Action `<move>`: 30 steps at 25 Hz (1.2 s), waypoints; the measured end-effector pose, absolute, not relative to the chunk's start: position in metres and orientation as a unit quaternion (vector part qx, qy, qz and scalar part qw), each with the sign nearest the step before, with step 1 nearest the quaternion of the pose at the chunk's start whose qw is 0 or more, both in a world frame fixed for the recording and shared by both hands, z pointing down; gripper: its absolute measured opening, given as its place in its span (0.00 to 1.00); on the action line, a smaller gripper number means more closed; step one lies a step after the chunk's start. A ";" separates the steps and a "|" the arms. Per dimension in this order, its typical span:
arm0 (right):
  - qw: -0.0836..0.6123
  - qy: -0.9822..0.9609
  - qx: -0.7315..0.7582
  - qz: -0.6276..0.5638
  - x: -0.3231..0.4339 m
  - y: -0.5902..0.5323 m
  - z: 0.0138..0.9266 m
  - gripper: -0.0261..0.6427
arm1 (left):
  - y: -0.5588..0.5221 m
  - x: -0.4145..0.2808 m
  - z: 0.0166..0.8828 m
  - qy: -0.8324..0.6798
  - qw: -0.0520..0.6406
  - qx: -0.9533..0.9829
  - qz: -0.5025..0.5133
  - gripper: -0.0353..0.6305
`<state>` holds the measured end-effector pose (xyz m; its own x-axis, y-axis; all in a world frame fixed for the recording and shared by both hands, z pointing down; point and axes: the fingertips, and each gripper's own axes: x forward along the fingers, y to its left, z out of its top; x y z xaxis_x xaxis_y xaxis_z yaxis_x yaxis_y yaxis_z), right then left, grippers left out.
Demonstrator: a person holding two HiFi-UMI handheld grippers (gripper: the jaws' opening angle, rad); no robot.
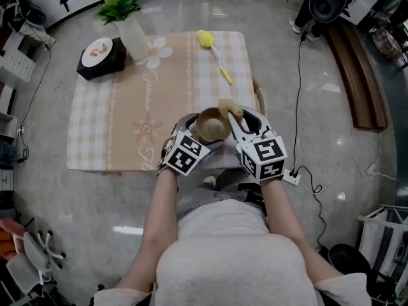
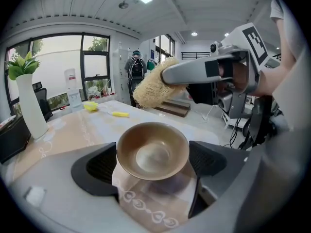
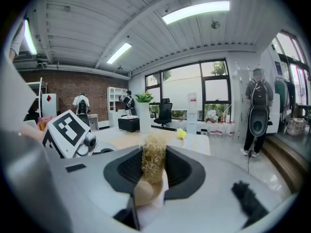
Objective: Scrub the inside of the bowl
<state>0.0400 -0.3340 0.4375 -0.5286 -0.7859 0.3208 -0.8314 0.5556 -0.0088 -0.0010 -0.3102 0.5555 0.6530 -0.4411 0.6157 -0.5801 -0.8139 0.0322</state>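
Just at one o'clock, in the head view, of the shallow brown round bowl [image 1: 212, 125] that the left gripper [image 2: 154, 163] is clasping, the right gripper [image 3: 154, 165] is pinching a straw-coloured fibrous loofah pad [image 1: 231, 109].

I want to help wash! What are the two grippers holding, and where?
Left gripper clamps the bowl across its rim; right gripper pinches the loofah scrubber by one end.

Both bare forearms [image 1: 158, 217] reach forward, side by side. The left gripper [image 2: 153, 153], jaws spread wide, clasps a round brown bowl [image 1: 212, 125]. Just to its right, the right gripper [image 3: 153, 165] pinches a straw-coloured fibrous scrubber [image 2: 153, 83].
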 end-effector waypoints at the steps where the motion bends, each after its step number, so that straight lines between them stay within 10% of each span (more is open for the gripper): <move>1: 0.142 -0.871 0.464 0.081 0.040 -0.334 0.438 0.19 | -0.310 -0.001 0.556 -0.283 0.114 0.902 0.306 0.77; 30: 0.258 -0.914 0.270 0.158 -0.011 -0.350 0.482 0.19 | -0.310 -0.001 0.560 -0.277 0.113 0.896 0.327 0.77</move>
